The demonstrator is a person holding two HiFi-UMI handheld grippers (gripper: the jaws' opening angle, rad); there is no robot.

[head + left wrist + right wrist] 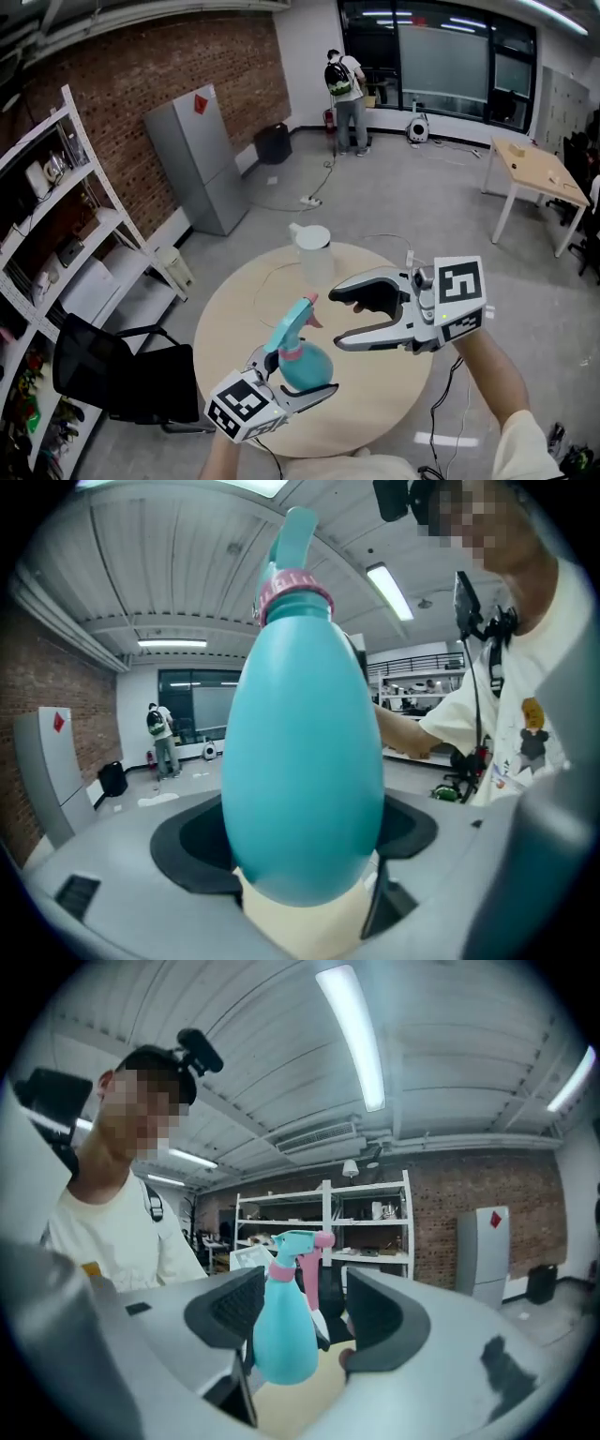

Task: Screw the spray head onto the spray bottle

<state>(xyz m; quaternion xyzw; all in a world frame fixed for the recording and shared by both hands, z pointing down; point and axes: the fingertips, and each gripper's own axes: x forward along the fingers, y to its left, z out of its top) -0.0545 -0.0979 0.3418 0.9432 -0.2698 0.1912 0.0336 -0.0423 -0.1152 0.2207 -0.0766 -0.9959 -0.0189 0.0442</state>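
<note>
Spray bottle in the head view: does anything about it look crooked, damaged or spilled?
Nothing stands out. The spray bottle leans only because the left gripper clamps it that way. Its spray head sits straight on the pink collar. No liquid shows on the round table. The right gripper is open, clear of it.

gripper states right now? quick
Left gripper: shut on the teal plastic spray bottle.
Right gripper: open, nothing between its jaws.

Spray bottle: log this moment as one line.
spray bottle: teal, spray head on neck | left gripper: shut on its body, over round table | right gripper: open, empty, beside spray head
</note>
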